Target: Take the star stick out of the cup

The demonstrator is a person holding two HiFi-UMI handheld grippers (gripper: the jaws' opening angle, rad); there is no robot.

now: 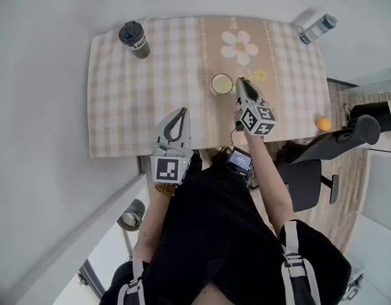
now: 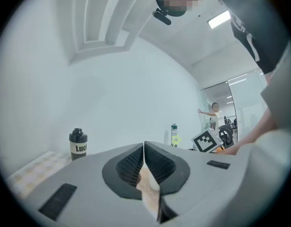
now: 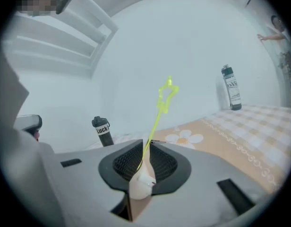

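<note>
We find the right gripper [image 3: 144, 148] with jaws pinched on the star stick [image 3: 166, 96], its stem apparently rising from the cup [image 1: 221, 84] at mid-table. The left gripper [image 2: 144, 148] has its jaws together and empty, near the tablecloth [image 1: 119, 107] front edge, with open cloth ahead.

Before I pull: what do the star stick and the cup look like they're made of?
The star stick looks like thin plastic, a translucent yellow-green: the star is only an outline on a very slim shaft, and the colour has a see-through tint. The cup is pale cream, smooth and opaque with a fairly thick rim. It could be ceramic or hard plastic; these views leave that open.
</note>
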